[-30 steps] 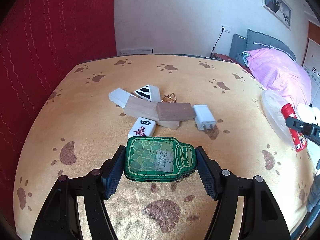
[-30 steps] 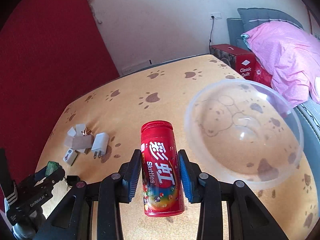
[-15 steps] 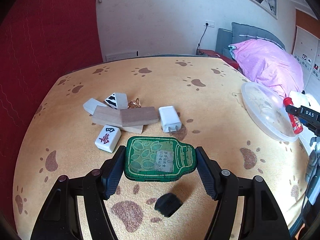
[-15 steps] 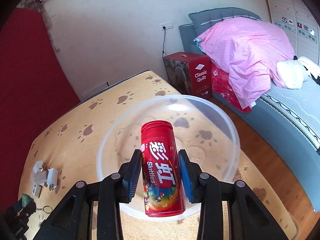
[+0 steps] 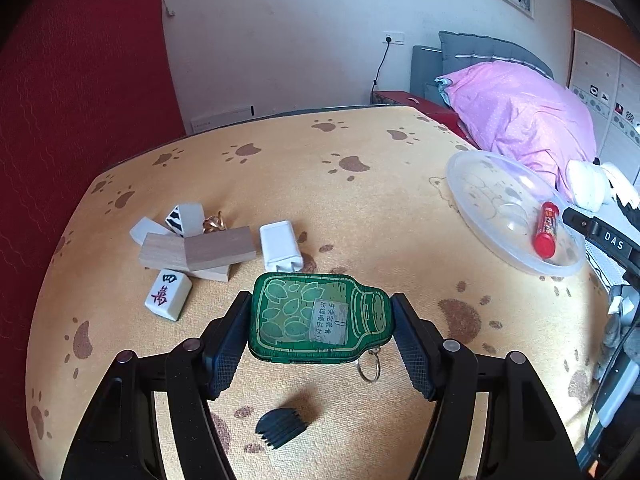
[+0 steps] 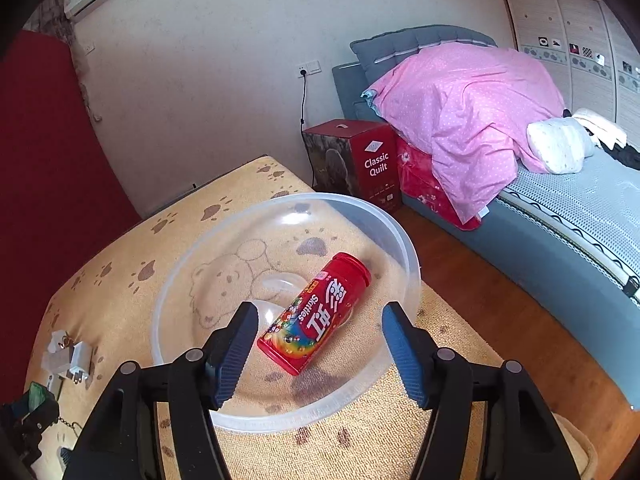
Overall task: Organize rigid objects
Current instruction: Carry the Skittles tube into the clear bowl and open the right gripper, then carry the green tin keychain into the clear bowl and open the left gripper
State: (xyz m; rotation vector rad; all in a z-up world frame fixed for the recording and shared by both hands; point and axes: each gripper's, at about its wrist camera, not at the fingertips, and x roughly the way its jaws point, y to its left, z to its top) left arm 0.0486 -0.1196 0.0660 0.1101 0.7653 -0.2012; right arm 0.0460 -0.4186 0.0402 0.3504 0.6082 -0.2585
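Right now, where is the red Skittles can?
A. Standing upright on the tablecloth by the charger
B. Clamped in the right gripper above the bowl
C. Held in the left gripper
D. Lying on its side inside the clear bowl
D. The Skittles can lies tilted on its side inside the clear bowl, and the right gripper stands open around it without touching.

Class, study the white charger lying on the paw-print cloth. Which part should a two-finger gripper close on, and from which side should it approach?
Grip the white charger across its two long flat sides, mid-body, coming down from above. It lies flat with its prongs pointing toward the left gripper, so the plain body offers parallel faces. The wooden blocks sit close on one side, so that finger has little room.
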